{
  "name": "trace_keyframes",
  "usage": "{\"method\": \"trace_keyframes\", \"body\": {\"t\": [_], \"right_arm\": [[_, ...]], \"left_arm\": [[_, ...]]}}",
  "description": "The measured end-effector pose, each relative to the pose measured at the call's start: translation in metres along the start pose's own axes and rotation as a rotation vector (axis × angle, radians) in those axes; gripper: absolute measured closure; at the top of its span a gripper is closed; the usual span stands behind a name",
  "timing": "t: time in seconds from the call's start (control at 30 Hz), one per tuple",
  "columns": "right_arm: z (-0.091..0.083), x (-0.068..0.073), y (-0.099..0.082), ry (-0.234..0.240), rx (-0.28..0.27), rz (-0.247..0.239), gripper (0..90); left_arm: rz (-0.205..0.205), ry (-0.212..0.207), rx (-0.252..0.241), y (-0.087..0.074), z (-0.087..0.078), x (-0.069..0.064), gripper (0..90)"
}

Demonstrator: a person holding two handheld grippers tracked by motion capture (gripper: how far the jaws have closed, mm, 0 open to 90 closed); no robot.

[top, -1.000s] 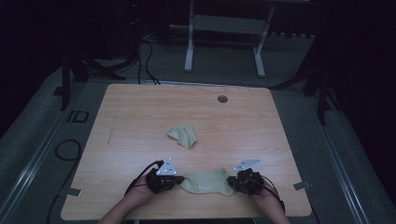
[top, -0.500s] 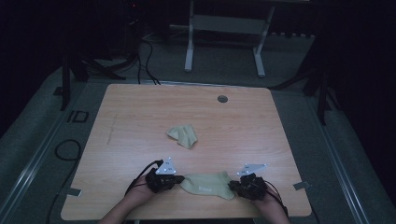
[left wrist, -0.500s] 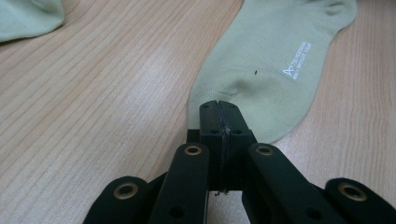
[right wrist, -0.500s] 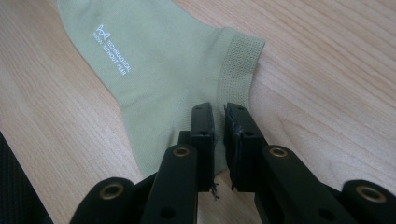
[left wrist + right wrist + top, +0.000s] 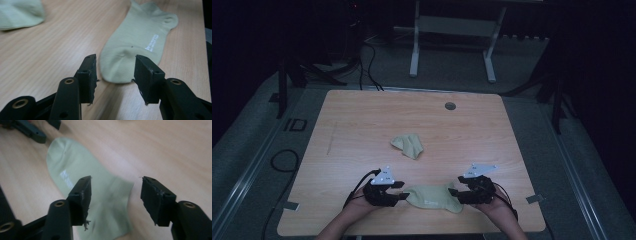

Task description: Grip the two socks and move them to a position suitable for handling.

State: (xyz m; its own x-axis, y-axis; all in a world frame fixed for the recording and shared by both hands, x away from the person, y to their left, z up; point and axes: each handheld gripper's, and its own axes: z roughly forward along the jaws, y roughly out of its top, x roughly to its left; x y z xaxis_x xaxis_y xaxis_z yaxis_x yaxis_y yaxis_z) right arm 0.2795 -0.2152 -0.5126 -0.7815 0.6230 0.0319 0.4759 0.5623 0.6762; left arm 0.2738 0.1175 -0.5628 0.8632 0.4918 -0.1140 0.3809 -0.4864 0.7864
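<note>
A pale green sock (image 5: 433,196) lies flat on the wooden table (image 5: 362,125), low in the frame's centre. The left gripper (image 5: 401,190) and right gripper (image 5: 453,193) flank its ends, jaws just opened and apparently off the cloth. A second sock (image 5: 408,145) sits mid-table.
</note>
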Motion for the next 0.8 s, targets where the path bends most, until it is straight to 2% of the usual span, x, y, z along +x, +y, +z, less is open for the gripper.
{"method": "trace_keyframes", "body": {"t": [0.13,0.3,0.33,0.43,0.5,0.53,0.67,0.73,0.77,0.8], "right_arm": [[0.004,-0.006,0.018,-0.014,-0.024,-0.007,39.2],[0.012,-0.012,0.036,-0.017,-0.02,-0.035,39.2],[0.019,-0.017,0.048,-0.022,-0.015,-0.041,39.7],[0.028,-0.021,0.061,-0.027,-0.012,-0.055,40.4],[0.031,-0.022,0.066,-0.028,-0.012,-0.059,40.4],[0.039,-0.025,0.076,-0.025,-0.009,-0.055,40.8],[0.05,-0.028,0.089,-0.025,0.001,-0.059,41.4],[0.061,-0.03,0.103,-0.027,0.007,-0.076,41.4],[0.061,-0.03,0.103,-0.027,0.007,-0.076,41.4],[0.068,-0.031,0.113,-0.024,0.013,-0.081,41.4]], "left_arm": [[-0.014,0.024,0.006,-0.006,-0.008,0.004,52.5],[-0.036,0.042,0.004,-0.013,-0.017,0.007,52.6],[-0.042,0.051,0.004,-0.016,-0.021,0.009,52.5],[-0.072,0.065,0.004,-0.022,-0.026,0.011,52.5],[-0.072,0.065,0.004,-0.022,-0.026,0.011,52.6],[-0.091,0.063,-0.003,-0.025,-0.029,0.012,52.3],[-0.096,0.057,-0.008,-0.027,-0.03,0.014,51.0],[-0.103,0.064,-0.006,-0.028,-0.029,0.015,51.0],[-0.106,0.061,-0.003,-0.028,-0.029,0.016,51.0],[-0.11,0.062,-0.004,-0.029,-0.029,0.016,51.1]]}}
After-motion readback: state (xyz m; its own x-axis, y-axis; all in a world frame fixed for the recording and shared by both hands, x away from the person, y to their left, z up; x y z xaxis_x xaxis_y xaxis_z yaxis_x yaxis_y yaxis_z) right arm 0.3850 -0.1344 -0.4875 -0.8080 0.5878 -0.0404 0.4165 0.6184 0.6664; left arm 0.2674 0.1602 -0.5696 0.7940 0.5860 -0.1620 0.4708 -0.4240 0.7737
